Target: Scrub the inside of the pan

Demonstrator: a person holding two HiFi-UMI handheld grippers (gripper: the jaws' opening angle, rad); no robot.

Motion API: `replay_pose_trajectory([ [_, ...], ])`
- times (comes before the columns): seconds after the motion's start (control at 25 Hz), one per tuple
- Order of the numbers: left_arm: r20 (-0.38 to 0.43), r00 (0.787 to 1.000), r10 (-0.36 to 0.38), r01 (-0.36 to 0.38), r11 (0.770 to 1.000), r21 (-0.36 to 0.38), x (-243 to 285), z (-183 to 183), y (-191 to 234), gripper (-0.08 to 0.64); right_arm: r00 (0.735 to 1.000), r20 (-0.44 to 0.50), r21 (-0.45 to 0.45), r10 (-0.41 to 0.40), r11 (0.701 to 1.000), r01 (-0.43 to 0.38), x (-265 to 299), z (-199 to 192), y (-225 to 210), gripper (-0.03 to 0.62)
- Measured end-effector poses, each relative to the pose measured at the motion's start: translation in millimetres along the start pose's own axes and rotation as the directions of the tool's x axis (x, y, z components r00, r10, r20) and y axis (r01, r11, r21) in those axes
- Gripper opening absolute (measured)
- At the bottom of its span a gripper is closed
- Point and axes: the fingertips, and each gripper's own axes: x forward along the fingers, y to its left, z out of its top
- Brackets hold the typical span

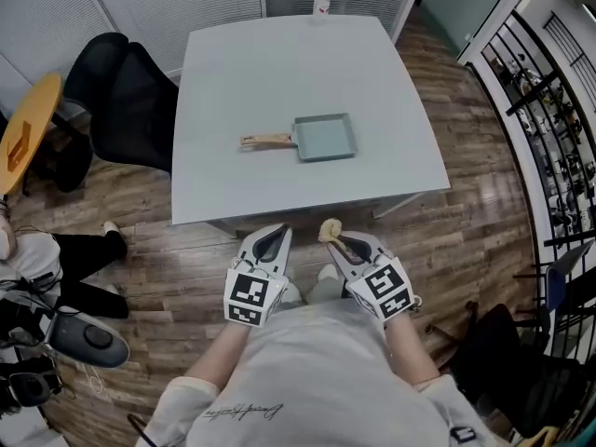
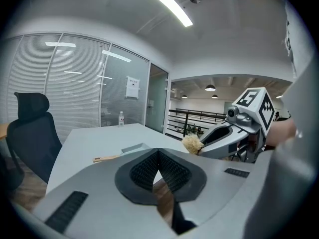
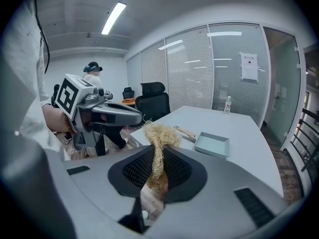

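A wood floor (image 1: 484,222) surrounds the grey table (image 1: 279,73), with a black chair (image 1: 130,101) at its ten o'clock. The square pan (image 1: 325,137) lies near the table's centre, handle toward nine o'clock. A bottle (image 1: 321,3) stands at the twelve o'clock edge. Off the table at six o'clock, the left gripper (image 1: 274,237) is clenched, pad against pad, and the right gripper (image 1: 343,243) grasps a fibre scrubber (image 1: 329,230).

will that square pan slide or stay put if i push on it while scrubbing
Probably slide: the pan looks shallow and light, and sits flat on a smooth table, so it may skate. Its wooden handle sticks out sideways, so an off-centre push would likely spin it.
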Motion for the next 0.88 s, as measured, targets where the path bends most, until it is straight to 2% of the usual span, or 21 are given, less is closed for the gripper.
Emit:
replay_pose_trajectory([
  [0.4, 0.001, 1.000, -0.016, 0.016, 1.000, -0.001, 16.8, -1.9, 2.4, 0.012, 1.000, 0.014, 0.018, -0.001, 1.000, 0.001, 4.8, -2.1, -16.4, 0.067],
  [0.88, 0.000, 1.000, 0.005, -0.005, 1.000, -0.016, 68.8, 15.3, 29.9, 0.012, 0.999, 0.028, 0.024, 0.042, 0.999, -0.042, 43.7, 18.5, -75.5, 0.067],
])
